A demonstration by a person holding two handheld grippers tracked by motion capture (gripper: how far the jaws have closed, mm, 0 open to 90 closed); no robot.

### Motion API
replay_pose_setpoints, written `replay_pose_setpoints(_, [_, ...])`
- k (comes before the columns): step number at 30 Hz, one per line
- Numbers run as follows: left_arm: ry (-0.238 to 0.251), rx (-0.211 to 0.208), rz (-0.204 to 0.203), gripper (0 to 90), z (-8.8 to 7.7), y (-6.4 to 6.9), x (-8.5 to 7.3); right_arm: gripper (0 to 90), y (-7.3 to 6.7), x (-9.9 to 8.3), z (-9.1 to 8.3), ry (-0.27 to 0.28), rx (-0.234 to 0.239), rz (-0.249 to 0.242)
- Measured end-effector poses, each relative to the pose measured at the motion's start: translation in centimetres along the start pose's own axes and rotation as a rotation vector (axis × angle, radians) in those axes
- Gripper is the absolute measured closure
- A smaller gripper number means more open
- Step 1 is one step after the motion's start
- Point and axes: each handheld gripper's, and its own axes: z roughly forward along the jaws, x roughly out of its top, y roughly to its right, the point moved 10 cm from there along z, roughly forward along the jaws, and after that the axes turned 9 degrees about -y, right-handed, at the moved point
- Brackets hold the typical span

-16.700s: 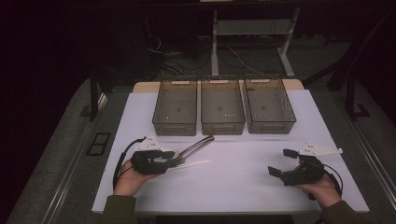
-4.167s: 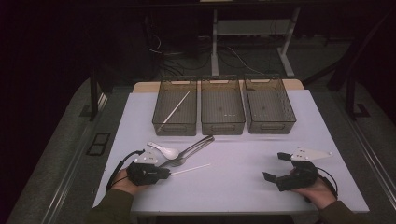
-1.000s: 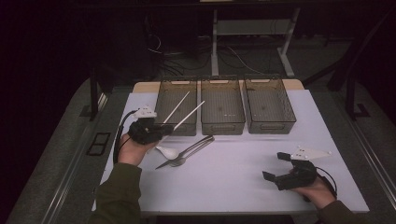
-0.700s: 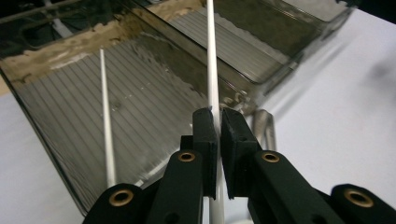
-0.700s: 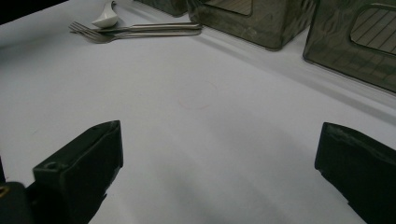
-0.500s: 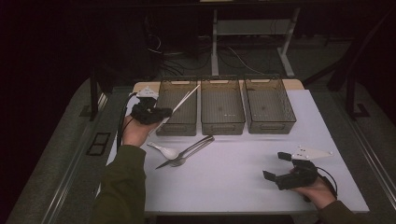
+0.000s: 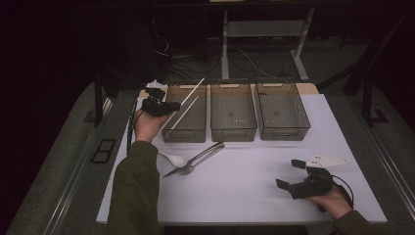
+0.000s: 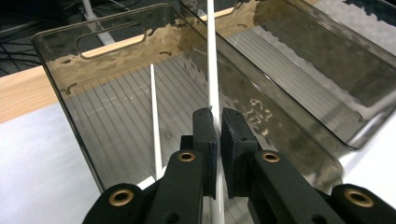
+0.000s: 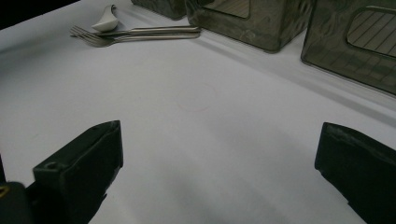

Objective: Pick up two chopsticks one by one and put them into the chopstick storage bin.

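White tabletop (image 7: 244, 186) carries everything. Nearest, the right gripper (image 7: 293, 177) rests wide open, well clear of the forks (image 7: 195, 159) and spoon (image 7: 173, 157). Farther, the left gripper (image 8: 218, 122) clamps a white chopstick (image 8: 212, 70) over the left bin (image 7: 188, 132), another chopstick (image 8: 155, 121) lying just beside inside.

We see a dim room, with light falling mainly on the white surface (image 7: 254, 191), which has a wooden strip (image 7: 313, 88) along its far edge. Around it lies a grey speckled floor (image 7: 63, 161) with a dark floor socket (image 7: 103, 151) to the left. Beyond, a pale metal frame (image 7: 264, 29) stands in the dark, with loose cables (image 7: 244, 58) on the floor under it.
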Motion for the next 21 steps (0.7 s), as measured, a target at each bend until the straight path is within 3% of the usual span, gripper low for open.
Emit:
replay_pose_setpoints(9, [-0.052,0.044,0.001,84.0,1.9,-1.3,0.2,1.0,-0.1,0.0,0.0,0.001,0.007,-0.002])
replay_pose_setpoints(21, [-0.106,0.060,0.006,83.9,3.8,-1.2,-0.8,1.0,-0.1,0.0,-0.1,0.003,0.011,-0.007])
